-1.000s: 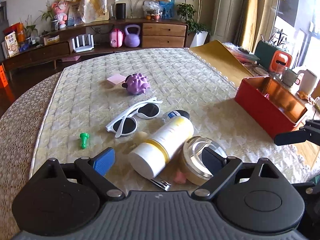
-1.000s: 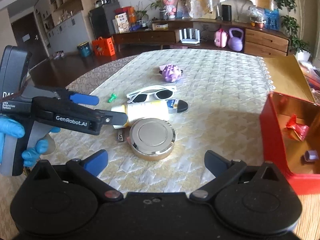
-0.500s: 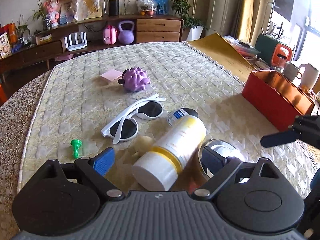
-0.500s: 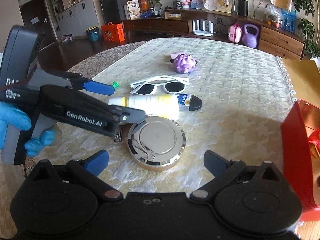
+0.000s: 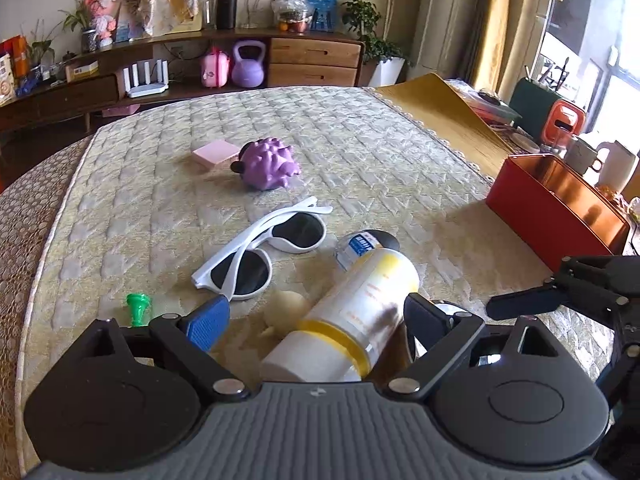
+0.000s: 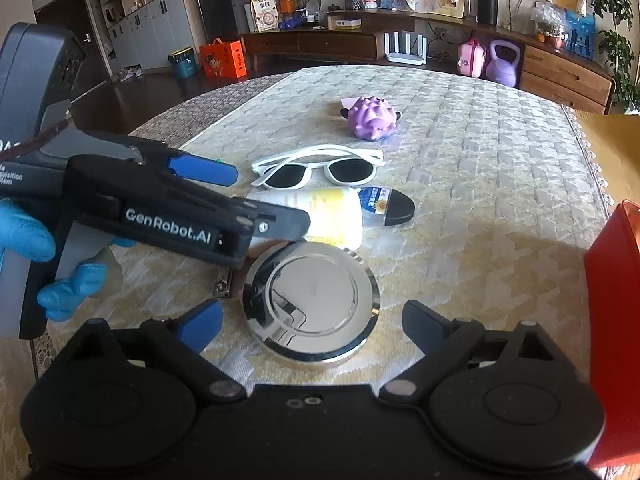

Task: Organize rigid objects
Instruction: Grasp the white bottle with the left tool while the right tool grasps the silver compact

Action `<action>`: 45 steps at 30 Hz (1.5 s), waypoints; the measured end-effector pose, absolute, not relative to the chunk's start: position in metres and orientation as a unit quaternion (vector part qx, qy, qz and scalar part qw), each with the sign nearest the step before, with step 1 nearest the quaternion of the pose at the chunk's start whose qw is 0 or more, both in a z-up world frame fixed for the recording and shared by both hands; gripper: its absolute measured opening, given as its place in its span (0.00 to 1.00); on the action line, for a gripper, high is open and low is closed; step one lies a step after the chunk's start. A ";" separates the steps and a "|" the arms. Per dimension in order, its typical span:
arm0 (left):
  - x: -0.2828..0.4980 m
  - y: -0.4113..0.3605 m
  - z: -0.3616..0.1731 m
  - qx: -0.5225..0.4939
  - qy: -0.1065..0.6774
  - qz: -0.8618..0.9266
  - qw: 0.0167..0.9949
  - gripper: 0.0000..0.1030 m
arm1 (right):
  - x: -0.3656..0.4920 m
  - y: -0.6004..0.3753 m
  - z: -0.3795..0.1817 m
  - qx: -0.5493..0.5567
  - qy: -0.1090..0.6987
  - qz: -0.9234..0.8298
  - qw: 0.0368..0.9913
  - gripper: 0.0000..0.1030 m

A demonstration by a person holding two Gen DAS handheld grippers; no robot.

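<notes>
Sunglasses lie on quilted yellow tablecloth before wooden sideboard.

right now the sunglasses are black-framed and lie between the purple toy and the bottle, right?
Not quite: the sunglasses have a white frame with dark lenses, as the right wrist view shows. They do lie between the purple toy and the bottle.
</notes>
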State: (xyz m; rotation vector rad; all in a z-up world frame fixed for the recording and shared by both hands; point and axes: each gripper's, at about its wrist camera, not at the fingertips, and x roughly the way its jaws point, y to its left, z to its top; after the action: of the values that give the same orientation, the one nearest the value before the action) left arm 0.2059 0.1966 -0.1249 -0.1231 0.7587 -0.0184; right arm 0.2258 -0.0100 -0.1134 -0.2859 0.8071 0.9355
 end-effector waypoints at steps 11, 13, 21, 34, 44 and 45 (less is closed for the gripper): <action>0.208 0.188 -0.129 -0.069 0.374 -0.045 0.924 0.89 | 0.233 0.001 -0.120 -0.137 0.373 0.439 0.806 0.75; 0.208 0.187 -0.129 -0.072 0.374 -0.049 0.923 0.86 | 0.234 0.001 -0.120 -0.134 0.373 0.439 0.806 0.75; 0.208 0.190 -0.128 -0.085 0.373 -0.053 0.923 0.84 | 0.231 -0.005 -0.119 -0.150 0.366 0.441 0.806 0.74; 0.193 0.169 -0.128 -0.020 0.354 -0.054 0.933 0.77 | 0.228 -0.036 -0.118 -0.154 0.371 0.435 0.806 0.74; 0.191 0.154 -0.131 0.060 0.350 -0.030 0.934 0.56 | 0.230 -0.052 -0.114 -0.133 0.371 0.424 0.815 0.74; 0.190 0.151 -0.131 0.073 0.350 -0.030 0.934 0.56 | 0.230 -0.054 -0.113 -0.132 0.370 0.424 0.816 0.74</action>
State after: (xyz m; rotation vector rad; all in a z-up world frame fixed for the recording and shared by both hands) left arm 0.1898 0.1509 -0.1313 0.1501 0.7152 -0.0608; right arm 0.2299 -0.0535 -0.1131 -0.2814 0.7901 0.9047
